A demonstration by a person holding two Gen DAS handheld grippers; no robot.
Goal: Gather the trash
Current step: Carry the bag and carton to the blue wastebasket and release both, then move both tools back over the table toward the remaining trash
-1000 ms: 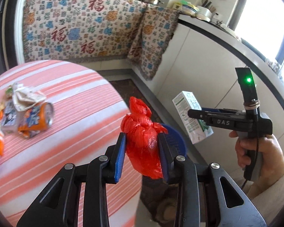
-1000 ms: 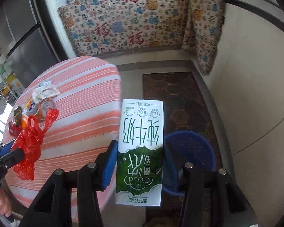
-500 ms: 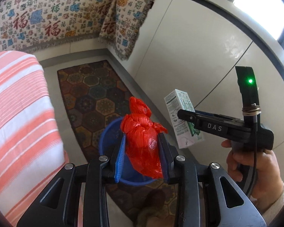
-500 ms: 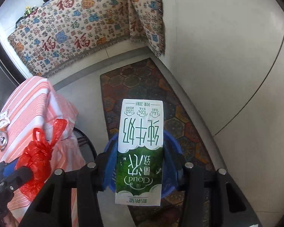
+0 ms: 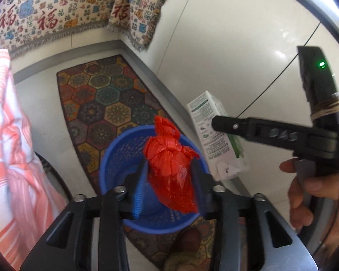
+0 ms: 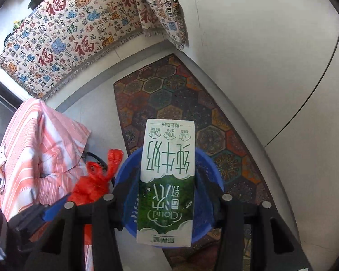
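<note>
above the blue basket (image 6: 205, 158), the milk carton (image 6: 167, 180) points lengthwise along the right claw (image 6: 167, 205).

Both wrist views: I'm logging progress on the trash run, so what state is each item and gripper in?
red plastic bag: clamped, above bin
milk carton: clamped, upside down, above bin
blue bin: upright on rug, open
left gripper: shut on bag
right gripper: shut on carton
</note>
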